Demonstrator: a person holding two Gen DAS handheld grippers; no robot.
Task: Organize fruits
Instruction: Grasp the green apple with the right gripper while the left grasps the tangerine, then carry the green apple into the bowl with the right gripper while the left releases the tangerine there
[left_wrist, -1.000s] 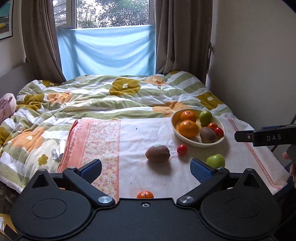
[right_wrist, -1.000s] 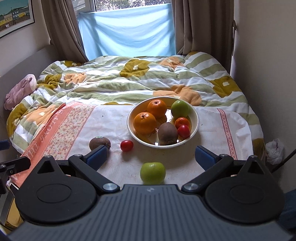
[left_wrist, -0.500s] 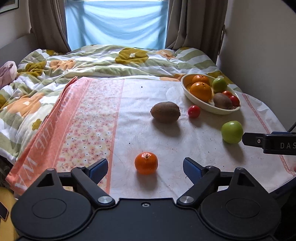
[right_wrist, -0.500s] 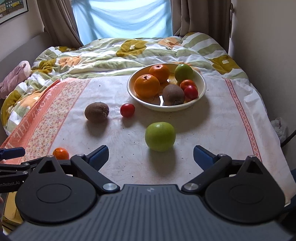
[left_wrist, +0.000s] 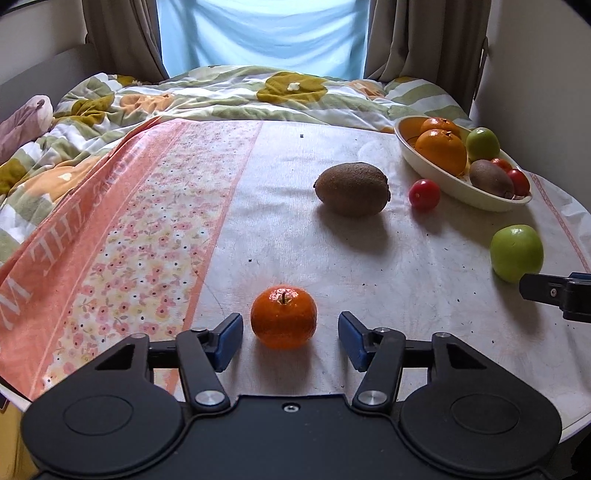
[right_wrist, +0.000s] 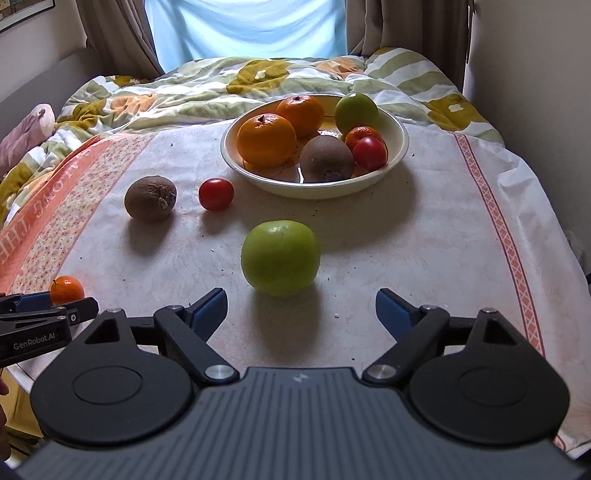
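A small tangerine (left_wrist: 283, 317) lies on the cloth between the blue pads of my left gripper (left_wrist: 290, 338). Its jaws are closing, with a gap still showing on both sides of the fruit. A green apple (right_wrist: 280, 258) sits just ahead of my right gripper (right_wrist: 301, 308), which stands open and wide. A kiwi (right_wrist: 149, 199) and a cherry tomato (right_wrist: 216, 194) lie loose near the cream bowl (right_wrist: 314, 190). The bowl holds oranges, a green apple, a kiwi and small red fruits.
The table wears a white cloth with a pink floral band (left_wrist: 122, 240) on the left. Behind it lies a flowered quilt (left_wrist: 221, 96), with a pink bundle (left_wrist: 22, 125) at the far left. A wall stands close on the right, and the table edge runs near both grippers.
Both grippers have come down toward the table. The left jaws have narrowed around the tangerine, which was at the bottom edge before. The green apple now sits close before the right fingers.
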